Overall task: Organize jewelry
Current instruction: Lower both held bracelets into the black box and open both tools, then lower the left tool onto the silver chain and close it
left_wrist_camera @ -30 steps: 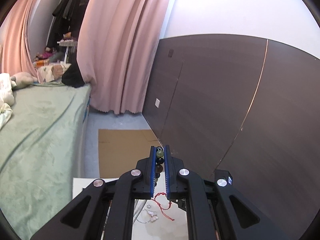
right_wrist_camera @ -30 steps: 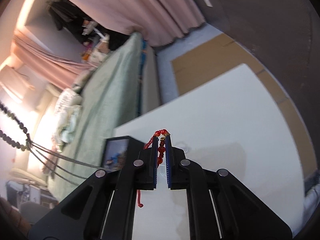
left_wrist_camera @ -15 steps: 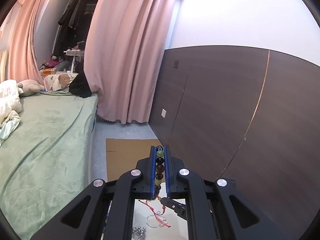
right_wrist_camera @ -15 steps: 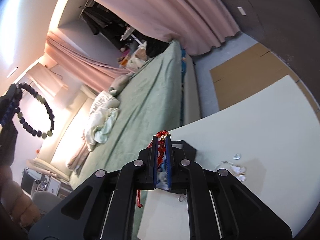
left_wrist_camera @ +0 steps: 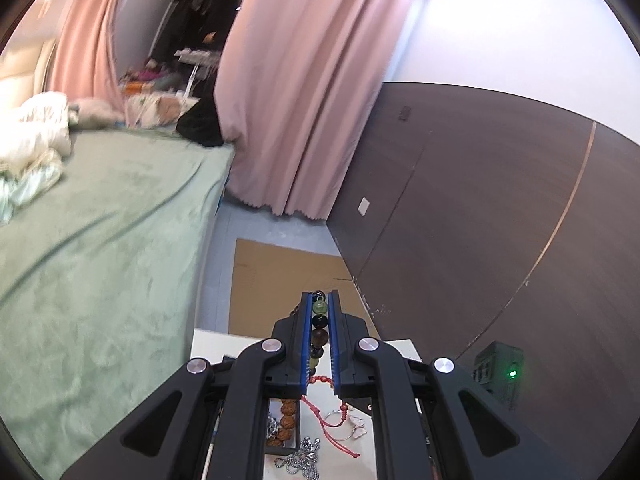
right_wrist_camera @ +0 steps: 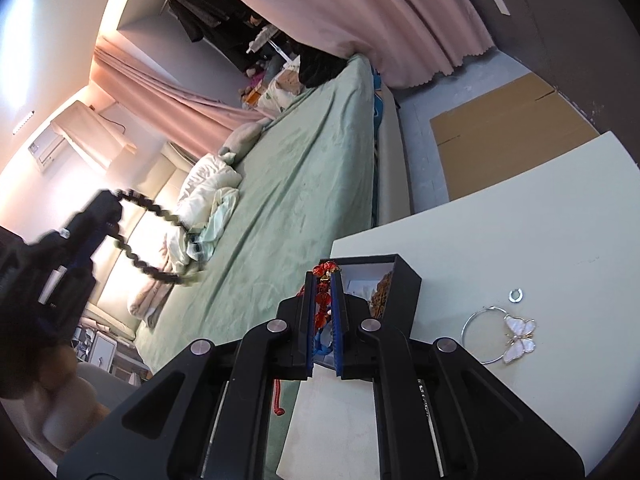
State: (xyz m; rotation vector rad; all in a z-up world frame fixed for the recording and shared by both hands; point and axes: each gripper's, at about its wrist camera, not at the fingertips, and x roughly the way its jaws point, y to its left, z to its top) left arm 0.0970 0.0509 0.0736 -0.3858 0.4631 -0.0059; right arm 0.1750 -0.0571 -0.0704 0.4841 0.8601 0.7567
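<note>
Left gripper (left_wrist_camera: 319, 312): clenched on a dark bead bracelet (left_wrist_camera: 319, 322); green, black and brown beads sit in a row between the blue pads. In the right wrist view the loop hangs free from it, blurred, far left above the bed (right_wrist_camera: 304, 184).
Right gripper (right_wrist_camera: 325, 292): clenched on a red bead bracelet (right_wrist_camera: 323, 298), its red cord tail dangling below the fingers, just over the near left side of the black box (right_wrist_camera: 404, 280).
Black box: open, at the left edge of the white bench (right_wrist_camera: 540, 248); brown beads (right_wrist_camera: 382, 292) already lie inside.
Step in hand: judged to be carrying each bracelet to the box for dropping in.
Doing it well: bring each gripper squarely above the opening before letting go, low enough that the loop and tail fall inside rather than drape over the wall.
One at a time: likely wiser, since both grippers aim at one small box.
Loose pieces: a silver hoop (right_wrist_camera: 480, 332), a butterfly charm (right_wrist_camera: 518, 338) and a small ring (right_wrist_camera: 516, 295) lie right of the box, apart from it.
Under the left gripper: a red cord (left_wrist_camera: 332, 424) and a ball chain (left_wrist_camera: 298, 460) on the bench.
Edges: the box touches the bench's left edge; a nudge could tip it towards the bed.
Open room: bare bench to the far right; cardboard (right_wrist_camera: 508, 128) on the floor beyond.
</note>
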